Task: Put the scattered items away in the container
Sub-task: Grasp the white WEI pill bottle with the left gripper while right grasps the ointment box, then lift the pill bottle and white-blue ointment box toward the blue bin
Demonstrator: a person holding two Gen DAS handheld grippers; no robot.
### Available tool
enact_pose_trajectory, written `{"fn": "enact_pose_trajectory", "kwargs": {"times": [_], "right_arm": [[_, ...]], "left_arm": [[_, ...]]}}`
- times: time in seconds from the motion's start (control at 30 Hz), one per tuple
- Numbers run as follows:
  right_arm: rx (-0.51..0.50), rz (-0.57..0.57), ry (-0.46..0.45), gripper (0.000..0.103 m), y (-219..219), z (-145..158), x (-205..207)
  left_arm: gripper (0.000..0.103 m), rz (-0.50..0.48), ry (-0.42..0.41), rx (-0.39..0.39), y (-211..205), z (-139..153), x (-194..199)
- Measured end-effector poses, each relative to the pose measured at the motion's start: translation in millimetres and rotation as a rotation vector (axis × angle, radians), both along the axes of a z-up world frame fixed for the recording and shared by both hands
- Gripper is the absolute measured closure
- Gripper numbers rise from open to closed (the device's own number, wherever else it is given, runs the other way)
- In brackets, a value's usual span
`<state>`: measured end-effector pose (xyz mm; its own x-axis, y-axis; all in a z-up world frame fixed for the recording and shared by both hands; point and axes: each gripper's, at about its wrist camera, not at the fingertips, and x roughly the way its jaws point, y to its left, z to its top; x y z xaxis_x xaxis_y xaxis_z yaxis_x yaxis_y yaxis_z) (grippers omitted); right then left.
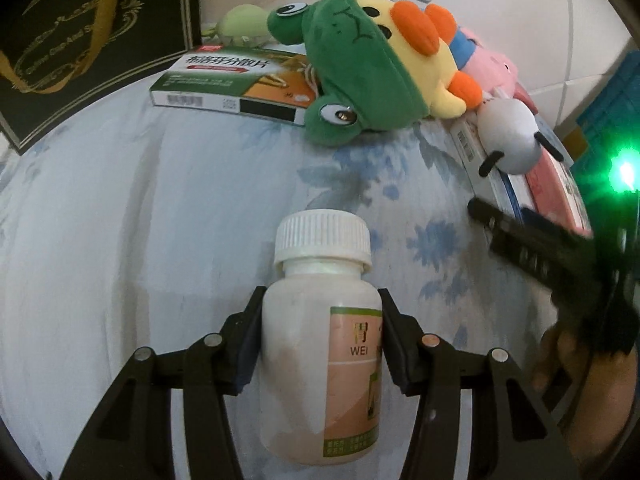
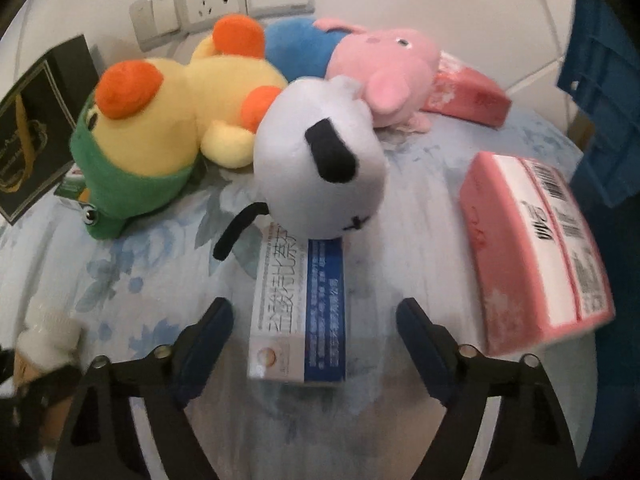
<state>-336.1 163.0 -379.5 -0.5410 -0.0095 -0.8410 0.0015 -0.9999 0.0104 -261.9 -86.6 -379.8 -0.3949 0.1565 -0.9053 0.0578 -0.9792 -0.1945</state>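
Note:
My left gripper is shut on a white pill bottle with a ribbed white cap, held over the flowered cloth. My right gripper is open, its jaws either side of a white and blue medicine box that lies under a white plush ball. A yellow duck plush in a green frog hood and a pink pig plush lie at the back. The bottle also shows at the left of the right wrist view. The right gripper shows in the left wrist view.
A green and orange medicine box lies left of the duck. Pink boxes lie at right and behind the pig. A black gift box stands at the back left. A blue crate stands at the far right. Wall sockets are behind.

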Motion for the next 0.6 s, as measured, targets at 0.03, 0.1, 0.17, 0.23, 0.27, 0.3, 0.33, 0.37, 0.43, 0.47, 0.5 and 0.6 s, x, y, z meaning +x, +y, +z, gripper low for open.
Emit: {"fn": "enact_pose_trajectory", "kwargs": {"times": [0.03,0.1,0.17,0.23,0.27,0.3,0.33,0.37,0.43,0.47,0.5,0.6], "right_arm": [[0.001,0.004,-0.004,0.046,0.0,1.4,-1.4],[-0.012,0.002,-0.022,0.065,2.1,4.0,-1.3],[-0.028,-0.009,-0.046,0.065,3.6,4.5,3.2],[-0.036,-0.018,-0.068,0.065,2.1,4.8,13.6],[-0.043,-0.020,-0.078,0.065,0.8,4.9,21.2],[-0.046,-0.019,-0.089,0.065,-0.8,5.1,29.6],[-0.046,-0.017,-0.098,0.065,-2.4,5.3,37.1],[-0.048,-0.015,-0.109,0.065,-4.2,5.1,44.2],[-0.058,-0.008,-0.135,0.065,-8.1,5.4,61.9],[-0.056,-0.003,-0.145,0.065,-9.9,6.0,70.0],[-0.058,0.002,-0.157,0.065,-11.8,7.6,80.0],[-0.062,0.021,-0.181,0.065,-15.0,15.3,105.0]], "left_arm": [[0.051,0.001,0.003,-0.001,-3.4,0.2,1.2],[0.051,0.009,0.004,0.000,-11.2,0.6,4.6],[0.051,0.008,0.004,0.004,-13.2,0.7,8.1],[0.051,0.005,-0.007,0.005,-15.9,-2.9,11.5],[0.051,0.005,-0.012,0.007,-15.0,-4.3,7.5],[0.051,0.006,-0.017,0.006,-9.4,-4.3,6.7],[0.051,0.008,-0.020,0.005,-10.8,-4.3,10.2],[0.051,0.007,-0.022,0.003,-11.4,-3.5,14.2],[0.051,0.005,-0.033,-0.001,-15.6,-3.0,26.1],[0.051,0.006,-0.042,0.000,-17.1,-3.4,31.7],[0.051,0.006,-0.049,-0.004,-18.5,-3.7,38.0],[0.051,0.001,-0.062,-0.016,-21.7,-2.6,55.3]]}}
